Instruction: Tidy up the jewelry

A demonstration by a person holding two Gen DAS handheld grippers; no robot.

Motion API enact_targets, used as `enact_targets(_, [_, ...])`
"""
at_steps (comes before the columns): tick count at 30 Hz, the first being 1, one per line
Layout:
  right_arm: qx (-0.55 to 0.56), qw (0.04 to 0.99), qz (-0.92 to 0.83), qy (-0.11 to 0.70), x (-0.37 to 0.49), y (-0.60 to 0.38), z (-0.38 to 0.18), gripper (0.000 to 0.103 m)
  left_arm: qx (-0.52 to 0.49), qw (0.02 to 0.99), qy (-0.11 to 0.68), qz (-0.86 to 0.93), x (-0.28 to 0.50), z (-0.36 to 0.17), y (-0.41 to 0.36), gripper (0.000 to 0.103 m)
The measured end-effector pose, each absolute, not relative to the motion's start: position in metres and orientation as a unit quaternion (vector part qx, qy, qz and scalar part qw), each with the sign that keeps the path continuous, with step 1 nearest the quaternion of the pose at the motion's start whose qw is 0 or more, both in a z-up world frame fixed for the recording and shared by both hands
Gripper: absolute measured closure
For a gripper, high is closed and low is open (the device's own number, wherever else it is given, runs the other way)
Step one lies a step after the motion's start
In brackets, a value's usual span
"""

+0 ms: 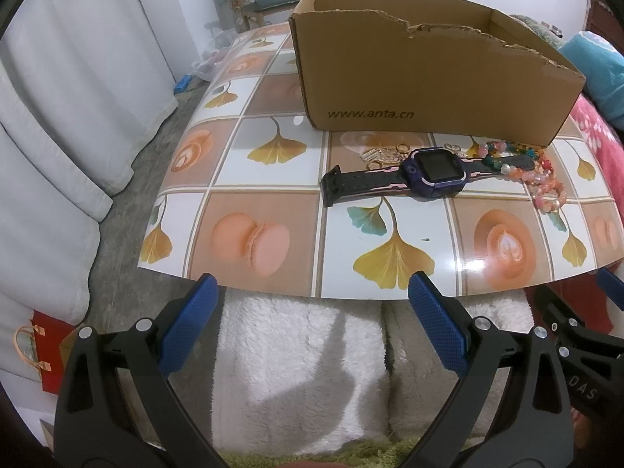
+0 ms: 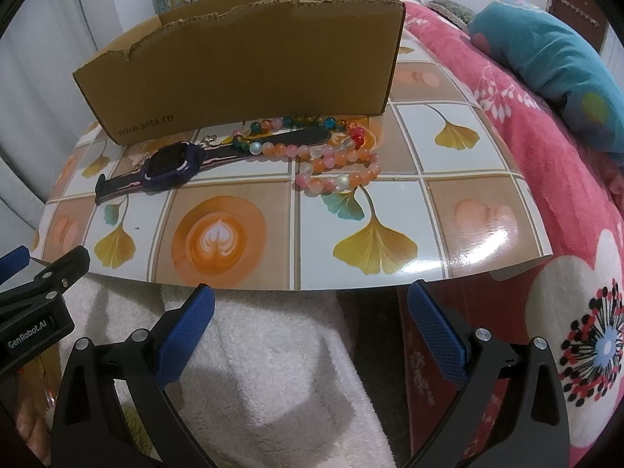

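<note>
A purple smartwatch with a black strap lies on the patterned board, in front of an open cardboard box. Pink and orange bead bracelets and a multicoloured bead string lie to the watch's right. Small gold rings and charms sit behind the watch. My left gripper is open, below the board's near edge, nothing between its fingers. My right gripper is open too, short of the same edge.
White fleece fabric lies under both grippers. A pink floral blanket and a teal pillow lie to the right. White cushions and a red bag are on the left.
</note>
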State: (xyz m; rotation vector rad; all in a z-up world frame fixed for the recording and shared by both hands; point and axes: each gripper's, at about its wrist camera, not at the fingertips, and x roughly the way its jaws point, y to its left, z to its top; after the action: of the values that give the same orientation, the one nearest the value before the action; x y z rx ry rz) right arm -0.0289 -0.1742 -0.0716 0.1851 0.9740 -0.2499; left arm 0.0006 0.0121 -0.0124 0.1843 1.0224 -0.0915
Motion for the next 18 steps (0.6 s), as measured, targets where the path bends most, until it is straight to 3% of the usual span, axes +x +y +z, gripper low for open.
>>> enact_targets(18, [0.101, 0.881, -0.134, 0.443, -0.025, -0.204, -0.07, 0.007, 0.096, 0.862, 0.494, -0.066, 0.012, -0.027, 0.022, 0.008])
